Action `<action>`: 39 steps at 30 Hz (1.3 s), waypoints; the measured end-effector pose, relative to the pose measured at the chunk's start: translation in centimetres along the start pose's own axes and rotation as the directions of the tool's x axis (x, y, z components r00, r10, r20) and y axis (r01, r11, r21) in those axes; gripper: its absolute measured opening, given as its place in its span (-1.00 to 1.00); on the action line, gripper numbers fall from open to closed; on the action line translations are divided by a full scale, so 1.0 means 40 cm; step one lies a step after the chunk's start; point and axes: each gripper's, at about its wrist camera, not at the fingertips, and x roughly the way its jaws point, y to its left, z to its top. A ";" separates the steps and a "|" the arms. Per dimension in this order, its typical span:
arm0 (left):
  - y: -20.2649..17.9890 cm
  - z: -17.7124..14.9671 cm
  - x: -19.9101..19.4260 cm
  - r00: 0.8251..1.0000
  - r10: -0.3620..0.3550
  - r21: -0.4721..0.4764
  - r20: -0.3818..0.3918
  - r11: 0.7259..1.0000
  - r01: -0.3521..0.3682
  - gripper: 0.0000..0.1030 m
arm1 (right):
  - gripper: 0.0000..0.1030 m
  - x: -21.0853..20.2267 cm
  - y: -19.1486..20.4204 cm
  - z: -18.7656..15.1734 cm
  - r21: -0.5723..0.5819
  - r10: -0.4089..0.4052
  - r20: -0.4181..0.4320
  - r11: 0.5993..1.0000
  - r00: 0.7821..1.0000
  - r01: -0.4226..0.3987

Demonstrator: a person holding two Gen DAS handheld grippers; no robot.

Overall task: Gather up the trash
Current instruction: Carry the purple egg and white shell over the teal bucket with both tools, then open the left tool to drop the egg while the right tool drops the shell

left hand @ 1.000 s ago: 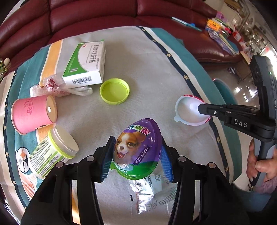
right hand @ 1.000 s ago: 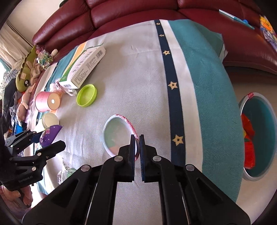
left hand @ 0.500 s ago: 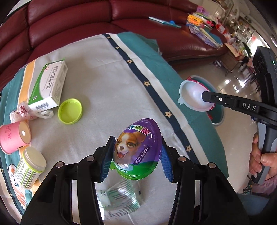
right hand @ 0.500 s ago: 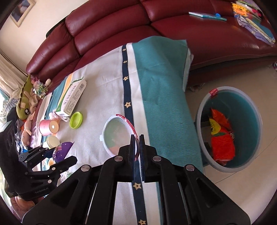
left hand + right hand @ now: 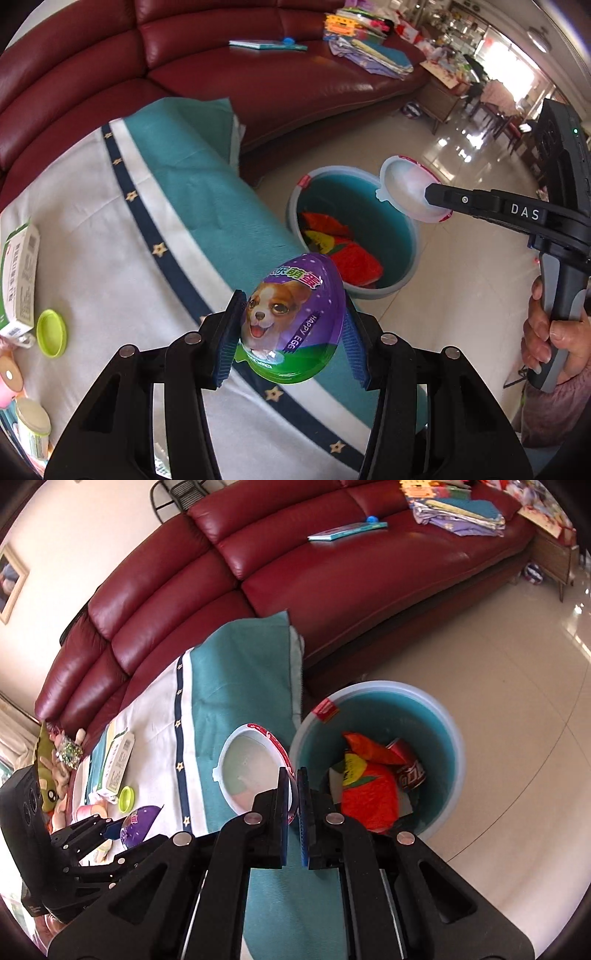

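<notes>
My left gripper [image 5: 291, 332] is shut on a purple and green egg-shaped package [image 5: 293, 321] with a puppy picture, held in the air above the table's right edge. My right gripper [image 5: 293, 779] is shut on the rim of a clear round plastic lid [image 5: 251, 771] with a red edge; the lid also shows in the left wrist view [image 5: 406, 192], held above the far rim of the teal trash bin [image 5: 402, 240]. The bin [image 5: 436, 716] stands on the floor beside the table and holds red and yellow wrappers [image 5: 369, 786] and a can.
On the tablecloth [image 5: 110, 229] lie a green and white box [image 5: 20, 269], a lime lid [image 5: 51, 332], a pink cup [image 5: 7, 380] and a small jar [image 5: 33, 424]. A red sofa [image 5: 295, 572] stands behind. Tiled floor [image 5: 498, 664] surrounds the bin.
Both grippers moved right off the table toward the bin, each still holding its item. The lid now hangs at the bin; the egg package is at the table's edge.
</notes>
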 end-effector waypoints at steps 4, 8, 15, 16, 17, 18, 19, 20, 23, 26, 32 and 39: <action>-0.084 0.045 0.068 0.999 -0.022 0.061 -0.031 0.998 0.024 -0.01 | -0.91 -0.014 -0.093 0.011 0.056 -0.023 0.002 0.998 1.000 0.023; -0.145 0.074 0.139 0.997 -0.040 0.089 -0.066 0.995 0.046 -0.01 | -0.91 -0.006 -0.155 0.015 0.093 -0.033 -0.011 0.995 0.999 0.034; -0.193 0.112 0.234 0.992 -0.056 0.101 -0.112 0.993 0.067 -0.01 | -0.91 0.008 -0.226 0.028 0.125 -0.047 -0.029 0.991 0.998 0.050; -0.198 0.117 0.244 0.992 -0.058 0.102 -0.117 0.992 0.070 -0.01 | -0.90 0.008 -0.234 0.031 0.130 -0.049 -0.031 0.990 0.998 0.052; -0.202 0.122 0.254 0.991 -0.060 0.103 -0.120 0.992 0.072 -0.01 | -0.91 0.008 -0.242 0.033 0.134 -0.050 -0.032 0.990 0.998 0.054; -0.206 0.127 0.264 0.990 -0.063 0.103 -0.123 0.992 0.076 -0.01 | -0.90 0.008 -0.249 0.034 0.136 -0.054 -0.033 0.989 0.998 0.058; -0.208 0.132 0.273 0.990 -0.065 0.104 -0.126 0.992 0.078 -0.01 | -0.90 0.009 -0.256 0.035 0.139 -0.058 -0.035 0.988 0.998 0.063; -0.210 0.136 0.283 0.990 -0.065 0.105 -0.128 0.991 0.079 -0.01 | -0.90 0.008 -0.262 0.034 0.143 -0.060 -0.037 0.988 0.997 0.065; -0.217 0.144 0.303 0.989 -0.058 0.111 -0.136 0.991 0.074 0.04 | -0.90 0.016 -0.275 0.034 0.151 -0.068 -0.045 0.986 0.997 0.074; -0.221 0.146 0.319 0.988 -0.043 0.110 -0.148 0.992 0.059 0.42 | -0.91 0.026 -0.282 0.034 0.159 -0.072 -0.054 0.984 0.996 0.080; -0.200 0.138 0.324 0.987 -0.013 0.091 -0.157 0.995 0.028 0.51 | -0.90 0.049 -0.287 0.035 0.159 -0.076 -0.071 0.983 0.995 0.086; -0.166 0.129 0.305 0.987 -0.014 0.046 -0.162 0.999 0.022 0.53 | -0.90 0.062 -0.274 0.035 0.153 -0.073 -0.081 0.985 0.994 0.085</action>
